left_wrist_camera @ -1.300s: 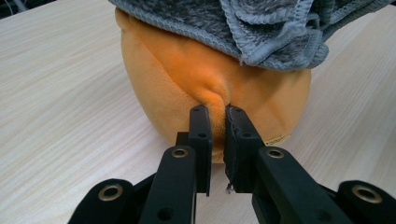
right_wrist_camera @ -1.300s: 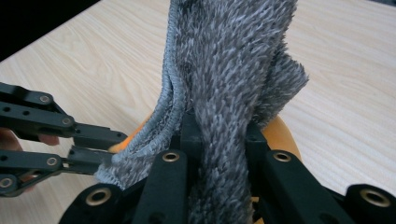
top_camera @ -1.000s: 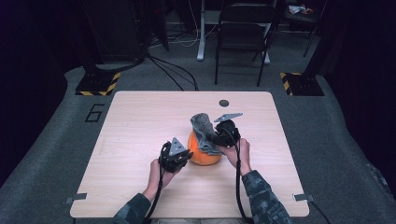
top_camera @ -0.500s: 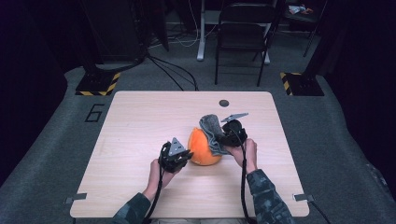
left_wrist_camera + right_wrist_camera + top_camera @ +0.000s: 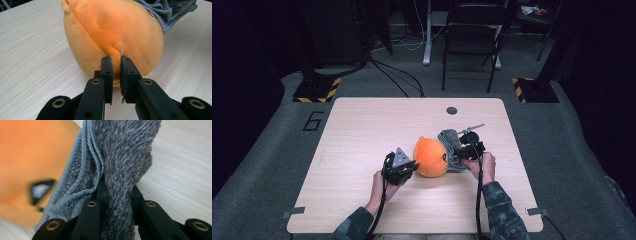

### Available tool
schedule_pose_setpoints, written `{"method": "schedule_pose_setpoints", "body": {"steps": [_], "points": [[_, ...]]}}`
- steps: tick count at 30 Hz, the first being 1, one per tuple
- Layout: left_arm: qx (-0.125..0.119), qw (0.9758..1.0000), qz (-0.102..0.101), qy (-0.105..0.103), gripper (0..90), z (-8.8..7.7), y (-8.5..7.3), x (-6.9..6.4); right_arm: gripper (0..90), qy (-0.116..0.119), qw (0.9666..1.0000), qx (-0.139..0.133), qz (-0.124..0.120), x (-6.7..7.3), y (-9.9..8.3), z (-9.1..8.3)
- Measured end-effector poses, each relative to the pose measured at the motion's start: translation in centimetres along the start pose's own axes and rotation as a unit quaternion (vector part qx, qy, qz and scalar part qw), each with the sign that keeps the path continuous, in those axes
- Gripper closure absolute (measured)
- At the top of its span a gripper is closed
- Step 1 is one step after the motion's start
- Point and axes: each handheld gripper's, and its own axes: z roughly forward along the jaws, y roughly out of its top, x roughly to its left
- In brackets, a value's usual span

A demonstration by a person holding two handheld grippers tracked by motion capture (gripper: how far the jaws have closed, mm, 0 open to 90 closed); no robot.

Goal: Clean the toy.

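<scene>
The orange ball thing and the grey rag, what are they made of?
The orange plush toy looks like soft, short-piled fleece: matte, fuzzy, and it puckers where the jaws pinch it. The grey cloth looks like fluffy towel material, perhaps microfibre, with a shaggy pile and a stitched edge.

On the pale wooden tabletop (image 5: 362, 130) an orange plush toy (image 5: 430, 156) lies between the left claw (image 5: 403, 168), which meets its near-left side, and the right claw (image 5: 468, 146), which sits against a grey towel (image 5: 450, 142) bunched at the toy's right.
</scene>
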Motion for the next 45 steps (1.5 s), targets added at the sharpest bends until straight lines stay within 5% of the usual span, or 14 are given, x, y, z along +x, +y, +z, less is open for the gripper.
{"method": "schedule_pose_setpoints", "body": {"steps": [4, 9, 14, 22, 31, 45], "points": [[-0.003, 1.0000, -0.001, -0.001, 81.6, 0.0, 0.1, 0.0, 77.3, -0.024, 0.9997, 0.003, 0.009, -1.0, -0.5, 0.2], [-0.005, 1.0000, -0.004, -0.001, 81.6, 0.0, 0.0, 0.1, 77.4, 0.005, 0.9990, -0.038, 0.023, -1.6, 0.3, -2.1], [-0.011, 0.9999, 0.000, 0.003, 81.6, 0.0, 0.1, -0.1, 77.4, 0.055, 0.9944, -0.090, 0.011, 0.1, 1.5, -4.5], [-0.020, 0.9998, 0.004, 0.003, 81.6, 0.0, 0.4, -0.5, 77.3, 0.107, 0.9875, -0.114, -0.012, 3.8, 2.7, -6.1], [-0.029, 0.9995, 0.014, -0.005, 81.7, 0.4, 0.8, -1.5, 77.1, 0.077, 0.9899, -0.104, -0.059, 6.6, 3.0, -4.4], [-0.022, 0.9996, 0.013, -0.011, 81.5, 0.4, 0.6, -1.2, 77.2, 0.049, 0.9926, -0.087, -0.069, 6.0, 2.6, -3.3]]}}
